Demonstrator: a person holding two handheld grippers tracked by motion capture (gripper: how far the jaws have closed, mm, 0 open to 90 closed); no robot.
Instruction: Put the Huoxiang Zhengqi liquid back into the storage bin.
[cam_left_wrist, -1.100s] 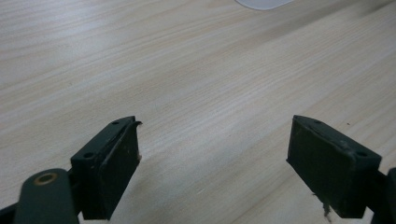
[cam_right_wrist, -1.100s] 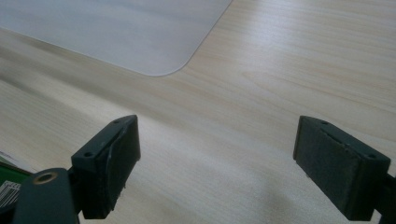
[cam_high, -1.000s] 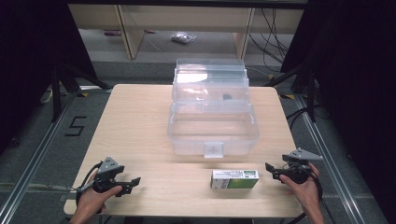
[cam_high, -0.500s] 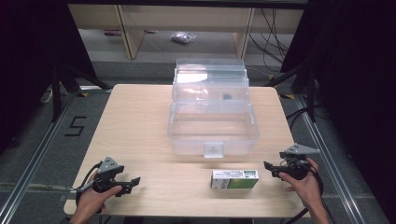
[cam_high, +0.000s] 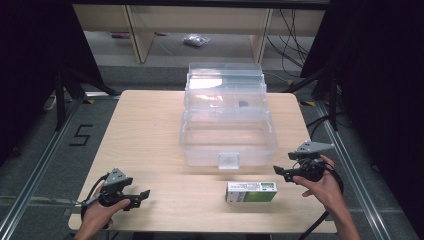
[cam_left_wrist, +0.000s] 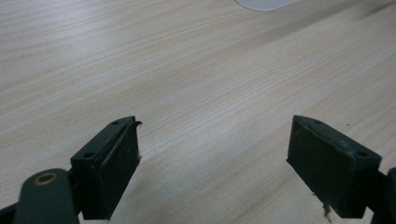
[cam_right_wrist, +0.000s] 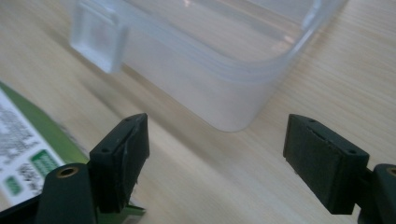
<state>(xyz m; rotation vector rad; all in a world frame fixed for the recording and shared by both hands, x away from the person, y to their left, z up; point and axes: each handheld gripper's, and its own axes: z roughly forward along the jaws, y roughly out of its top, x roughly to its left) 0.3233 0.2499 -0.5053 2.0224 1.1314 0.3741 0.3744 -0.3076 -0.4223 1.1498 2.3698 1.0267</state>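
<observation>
Table (cam_high: 150, 130) evenly lit from above, surroundings dark; glare on clear box (cam_high: 227, 120) lid; gripper-view foregrounds blurred.

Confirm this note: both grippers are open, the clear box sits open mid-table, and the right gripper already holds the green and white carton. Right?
Not quite. The right gripper holds nothing: in the right gripper view its jaws stand apart over bare wood, with the green and white carton lying beside them. The left gripper is open too, and the clear box sits open mid-table.

box (cam_high: 250, 192): green-white carton | lying flat | table front, just before clear bin (cam_high: 229, 135)
</observation>
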